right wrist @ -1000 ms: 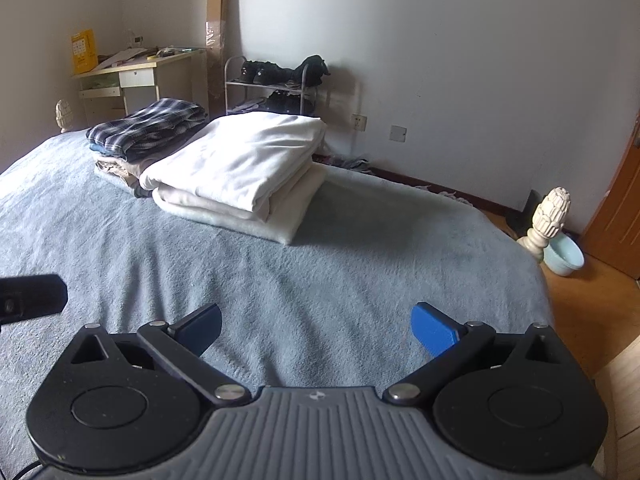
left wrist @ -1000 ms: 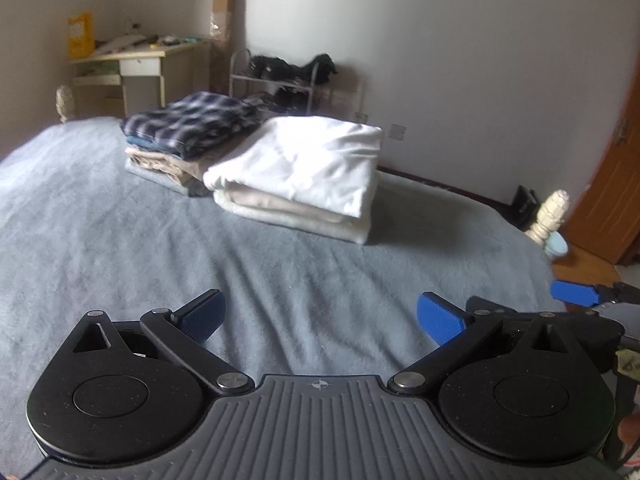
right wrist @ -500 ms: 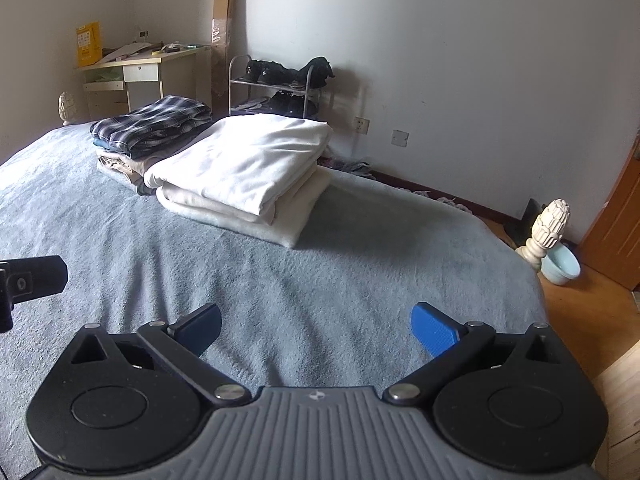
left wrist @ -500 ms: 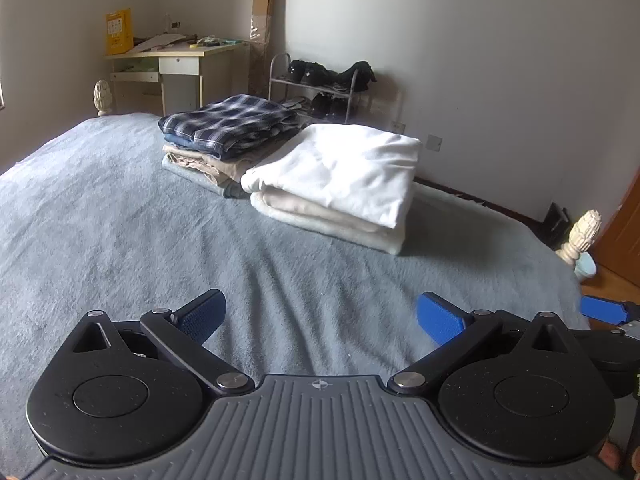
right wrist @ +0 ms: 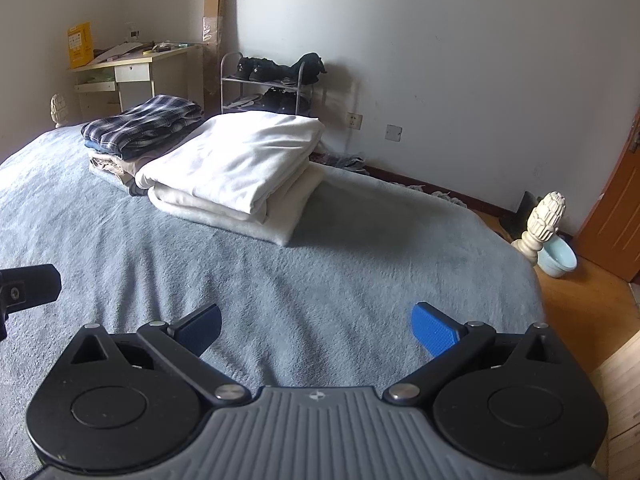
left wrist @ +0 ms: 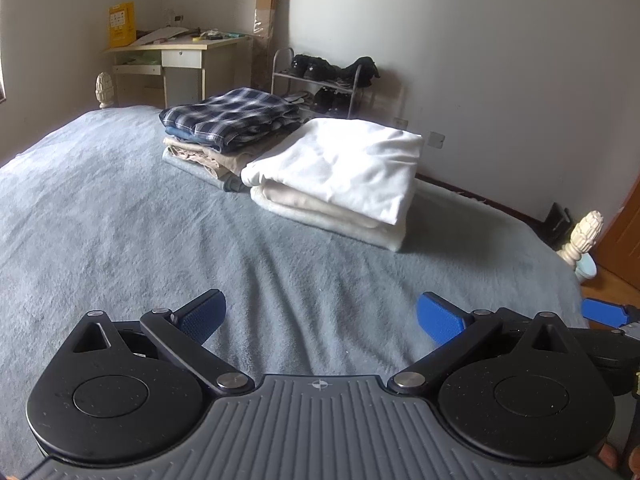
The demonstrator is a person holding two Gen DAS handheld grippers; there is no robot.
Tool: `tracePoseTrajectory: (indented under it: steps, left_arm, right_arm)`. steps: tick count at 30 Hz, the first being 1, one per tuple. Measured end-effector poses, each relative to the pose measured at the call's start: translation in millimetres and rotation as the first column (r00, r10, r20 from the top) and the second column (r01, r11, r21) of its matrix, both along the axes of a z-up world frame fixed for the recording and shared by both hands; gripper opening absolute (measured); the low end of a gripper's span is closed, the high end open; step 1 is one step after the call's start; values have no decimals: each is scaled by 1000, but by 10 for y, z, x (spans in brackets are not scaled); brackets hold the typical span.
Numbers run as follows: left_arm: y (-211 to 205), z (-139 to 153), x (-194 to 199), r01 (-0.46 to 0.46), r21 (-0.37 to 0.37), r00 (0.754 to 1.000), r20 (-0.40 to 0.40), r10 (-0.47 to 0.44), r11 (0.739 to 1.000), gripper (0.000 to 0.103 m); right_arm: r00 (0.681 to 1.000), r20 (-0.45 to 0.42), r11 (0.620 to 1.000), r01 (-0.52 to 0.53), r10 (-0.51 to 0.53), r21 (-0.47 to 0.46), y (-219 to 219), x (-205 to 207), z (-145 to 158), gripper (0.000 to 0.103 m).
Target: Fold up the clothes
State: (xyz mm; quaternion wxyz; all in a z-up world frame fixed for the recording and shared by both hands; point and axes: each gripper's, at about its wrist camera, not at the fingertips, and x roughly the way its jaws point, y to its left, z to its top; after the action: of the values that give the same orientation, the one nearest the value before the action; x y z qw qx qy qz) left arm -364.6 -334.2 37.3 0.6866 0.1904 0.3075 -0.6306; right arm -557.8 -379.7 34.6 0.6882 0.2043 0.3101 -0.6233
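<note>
A: What are the jaws doing on each side?

B: The left gripper [left wrist: 318,318] has its blue pads spread wide with only grey bed [left wrist: 120,220] cover between them. The right gripper [right wrist: 316,330] is the same: jaws wide apart, holding nothing, hovering over the bed.

A: And the clothes?

B: Two folded stacks at the far side of the bed, touching each other. The white stack [left wrist: 340,172] is a white piece on top of cream ones. Just beside it, on its left, the plaid stack [left wrist: 228,120] has a dark blue checked shirt on top, with blue, beige and grey pieces below.

A: Any writing to read?

B: A yellow box [left wrist: 121,25] stands on the bench [left wrist: 176,46] in the corner. It carries a printed panel, too small to read. Each gripper body shows a small round crosshair mark, no words.

A: Anything else behind?

B: A shoe rack [right wrist: 266,84] with dark shoes against the wall, and a pale blue bowl [right wrist: 558,258] on the floor by a carved bedpost [right wrist: 542,220].
</note>
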Motion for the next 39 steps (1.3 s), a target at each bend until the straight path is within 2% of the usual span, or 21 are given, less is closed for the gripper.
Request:
tracePoseTrajectory:
  steps: [15, 39]
  left_arm:
    - [-25, 11, -38, 11, -3, 999, 53, -11, 1000, 103]
    - [3, 19, -73, 3, -21, 997, 78, -1, 1000, 103]
  right_arm:
    - [1000, 1, 1000, -8, 8, 10, -10, -6, 24, 103]
    - [1000, -1, 1000, -5, 5, 0, 5, -23, 41, 103]
